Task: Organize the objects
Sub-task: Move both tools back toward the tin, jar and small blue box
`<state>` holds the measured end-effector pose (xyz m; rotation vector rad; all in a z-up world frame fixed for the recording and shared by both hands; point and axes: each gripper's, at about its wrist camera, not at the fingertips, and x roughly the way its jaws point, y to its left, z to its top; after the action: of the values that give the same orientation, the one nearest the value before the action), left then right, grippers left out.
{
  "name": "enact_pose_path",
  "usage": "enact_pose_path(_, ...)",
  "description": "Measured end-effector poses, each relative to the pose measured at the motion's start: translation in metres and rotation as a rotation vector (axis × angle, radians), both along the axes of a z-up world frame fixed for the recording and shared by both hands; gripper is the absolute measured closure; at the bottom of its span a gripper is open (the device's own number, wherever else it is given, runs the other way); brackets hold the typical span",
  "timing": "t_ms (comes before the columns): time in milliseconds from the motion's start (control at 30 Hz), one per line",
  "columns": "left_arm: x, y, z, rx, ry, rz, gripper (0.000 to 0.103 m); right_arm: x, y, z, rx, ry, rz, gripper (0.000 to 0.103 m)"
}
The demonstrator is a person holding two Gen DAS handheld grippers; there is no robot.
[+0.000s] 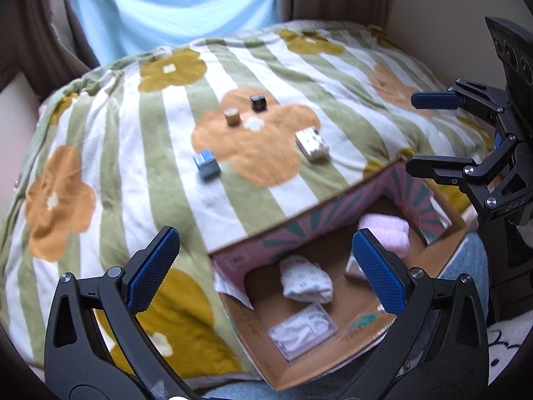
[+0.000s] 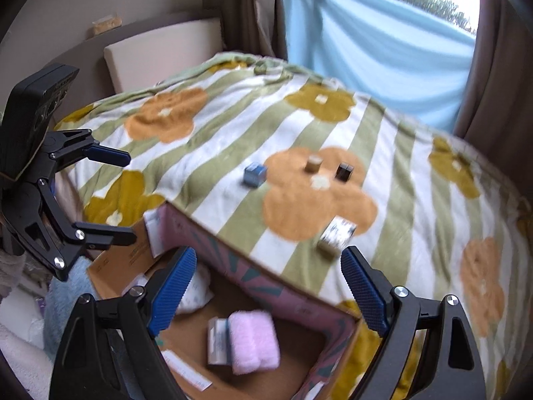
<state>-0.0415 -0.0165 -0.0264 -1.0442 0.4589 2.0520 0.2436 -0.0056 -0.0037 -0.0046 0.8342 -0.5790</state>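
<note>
An open cardboard box point(image 1: 301, 220) point(image 2: 266, 283) stands at the bed's near edge. It holds a pink fuzzy roll point(image 1: 386, 233) point(image 2: 253, 343), a patterned folded cloth point(image 1: 304, 280), a clear plastic case point(image 1: 303, 330) and a small carton point(image 2: 216, 340). On the flowered blanket lie a blue cube point(image 1: 206, 165) point(image 2: 255, 174), a tan cylinder point(image 1: 231, 117) point(image 2: 313, 163), a black cube point(image 1: 258, 102) point(image 2: 344, 171) and a white patterned box point(image 1: 311, 143) point(image 2: 336, 231). My left gripper point(image 1: 266, 260) is open and empty above the box's near corner. My right gripper point(image 2: 266, 276) is open and empty over the box.
The green-striped flowered blanket point(image 1: 133, 153) point(image 2: 416, 206) covers the bed. A blue curtain point(image 1: 173, 3) point(image 2: 376, 53) and brown drapes hang behind it. A beige headboard cushion point(image 2: 163, 56) stands at the far left. Each gripper shows in the other's view point(image 1: 433, 133) point(image 2: 116, 193).
</note>
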Motion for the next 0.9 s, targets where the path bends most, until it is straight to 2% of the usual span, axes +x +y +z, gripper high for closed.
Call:
enact_pose_path(67, -0.014, -0.001, 0.008, 0.032, -0.001, 0.009, 0.0, 0.006, -0.008, 0.01, -0.018, -0.007, -0.003, 0.016)
enact_pose_path(167, -0.037, 0.001, 0.015, 0.058, 0.018, 0.019, 0.0, 0.015, -0.025, 0.021, 0.011, -0.022, 0.009, 0.016)
enact_pose_path(333, -0.077, 0.012, 0.004, 0.057, 0.038, 0.048, 0.0, 0.034, -0.059, 0.028, 0.018, -0.05, -0.019, 0.016)
enact_pose_path(433, -0.102, 0.02, -0.016, 0.037, 0.04, 0.067, 0.0, 0.047, -0.082, 0.025, 0.006, -0.055, -0.027, 0.016)
enact_pose_path(600, -0.142, 0.031, -0.064, 0.033, -0.009, 0.1, 0.0, 0.07, -0.129, 0.009, 0.017, -0.062, -0.059, 0.016)
enact_pose_path(767, -0.171, 0.041, -0.111, 0.033, -0.055, 0.127, 0.0, 0.091, -0.18, -0.022, 0.013, -0.051, -0.077, 0.016)
enact_pose_path(900, -0.188, 0.052, -0.138, 0.038, -0.07, 0.139, 0.001, 0.106, -0.216, -0.05, 0.018, -0.03, -0.102, 0.016)
